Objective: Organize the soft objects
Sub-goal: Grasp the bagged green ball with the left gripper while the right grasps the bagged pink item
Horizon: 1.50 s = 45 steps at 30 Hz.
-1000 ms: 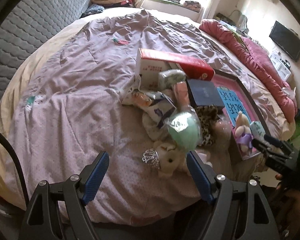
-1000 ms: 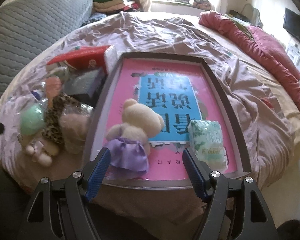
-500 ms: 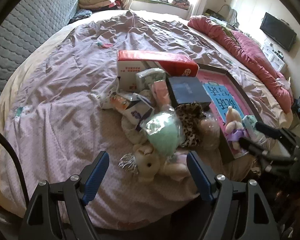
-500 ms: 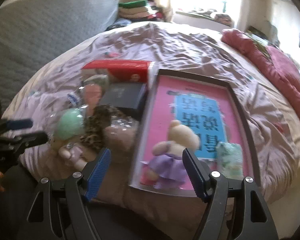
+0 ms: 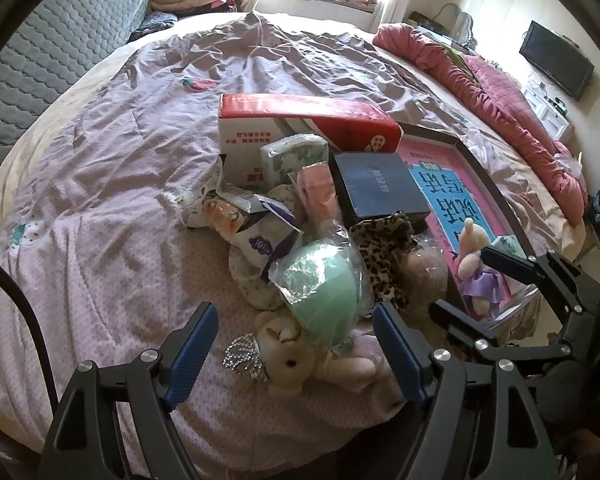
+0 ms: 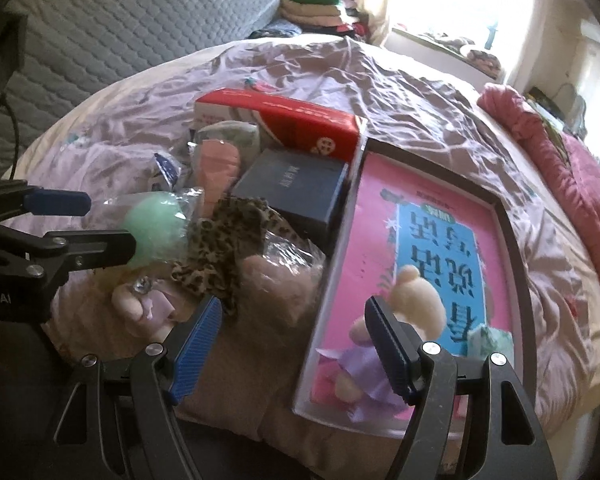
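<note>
Both my tongs, left (image 5: 294,354) and right (image 6: 294,346), hang wide open and empty, since the bear (image 5: 288,354) between the left ones looks next for the tray (image 6: 516,272).

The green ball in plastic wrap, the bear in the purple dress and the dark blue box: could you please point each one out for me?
green ball (image 5: 324,284), left wrist view, on its round front.
bear in the purple dress (image 6: 418,294), right wrist view, on its head.
dark blue box (image 5: 376,184), left wrist view, on its lid.
</note>
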{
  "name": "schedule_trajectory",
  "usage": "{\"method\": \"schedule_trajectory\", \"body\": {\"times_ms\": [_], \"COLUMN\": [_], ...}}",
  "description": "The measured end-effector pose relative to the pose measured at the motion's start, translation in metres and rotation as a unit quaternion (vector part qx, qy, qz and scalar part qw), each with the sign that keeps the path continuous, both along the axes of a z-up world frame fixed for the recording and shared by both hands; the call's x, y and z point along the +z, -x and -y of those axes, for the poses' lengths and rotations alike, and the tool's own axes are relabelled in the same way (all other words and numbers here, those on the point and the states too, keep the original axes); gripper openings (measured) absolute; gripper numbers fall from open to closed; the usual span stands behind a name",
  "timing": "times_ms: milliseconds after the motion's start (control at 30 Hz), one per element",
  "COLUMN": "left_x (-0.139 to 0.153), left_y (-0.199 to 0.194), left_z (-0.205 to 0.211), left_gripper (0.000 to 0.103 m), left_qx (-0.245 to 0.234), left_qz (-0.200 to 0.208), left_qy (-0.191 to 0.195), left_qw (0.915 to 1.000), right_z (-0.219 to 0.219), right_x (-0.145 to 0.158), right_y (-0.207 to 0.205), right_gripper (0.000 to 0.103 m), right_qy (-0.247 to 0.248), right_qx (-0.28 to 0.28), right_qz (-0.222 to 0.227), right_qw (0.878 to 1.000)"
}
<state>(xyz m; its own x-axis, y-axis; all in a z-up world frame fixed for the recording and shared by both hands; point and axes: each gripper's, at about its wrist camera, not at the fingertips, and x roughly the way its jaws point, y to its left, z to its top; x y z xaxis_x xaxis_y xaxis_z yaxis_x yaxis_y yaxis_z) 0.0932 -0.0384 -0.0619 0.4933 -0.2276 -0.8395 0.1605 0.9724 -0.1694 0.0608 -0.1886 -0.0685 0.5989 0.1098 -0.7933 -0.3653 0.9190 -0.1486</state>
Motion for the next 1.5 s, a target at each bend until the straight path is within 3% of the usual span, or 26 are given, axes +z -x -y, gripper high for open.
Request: {"method": "schedule_trajectory", "body": {"times_ms": [433,567,733,967,1100,1200,1500], "left_x": [-0.009,-0.011,-0.014,-0.013,-0.011,-0.012,-0.004], "left_y": [-0.012,-0.013,-0.015,-0.017,-0.02,-0.02,-0.01], "left_z": [0.001,0.0,0.0,0.006,0.009,0.01,0.004], "left_gripper": [0.079,0.079,0.078,0.066,0.05,0.043,0.041], "left_qx": [-0.005,-0.007,-0.011,-0.023,-0.031,-0.037,-0.035], "left_qz": [-0.005,-0.005,-0.008,-0.007,-0.016,-0.028,-0.041], "left_qy": [0.01,0.014,0.018,0.018,0.033,0.04,0.048], "left_qw": [0.9999,0.9999,0.9998,0.9995,0.9988,0.9982,0.9974], "right_z": [-0.02,-0.027,-0.03,-0.006,0.005,0.015,0.027], "right_x": [-0.021,-0.026,-0.034,-0.022,-0.016,-0.01,0.007], "right_y": [-0.015,-0.018,-0.026,-0.03,-0.026,-0.025,-0.014], "right_gripper": [0.075,0.066,0.062,0.052,0.05,0.05,0.05], "right_qy": [0.085,0.095,0.097,0.003,-0.044,-0.092,-0.145], "right_qx": [0.019,0.033,0.024,-0.009,-0.026,-0.045,-0.06], "right_qz": [0.022,0.02,0.01,-0.02,-0.047,-0.068,-0.084], "right_qw": [0.996,0.995,0.995,1.0,0.998,0.992,0.984]}}
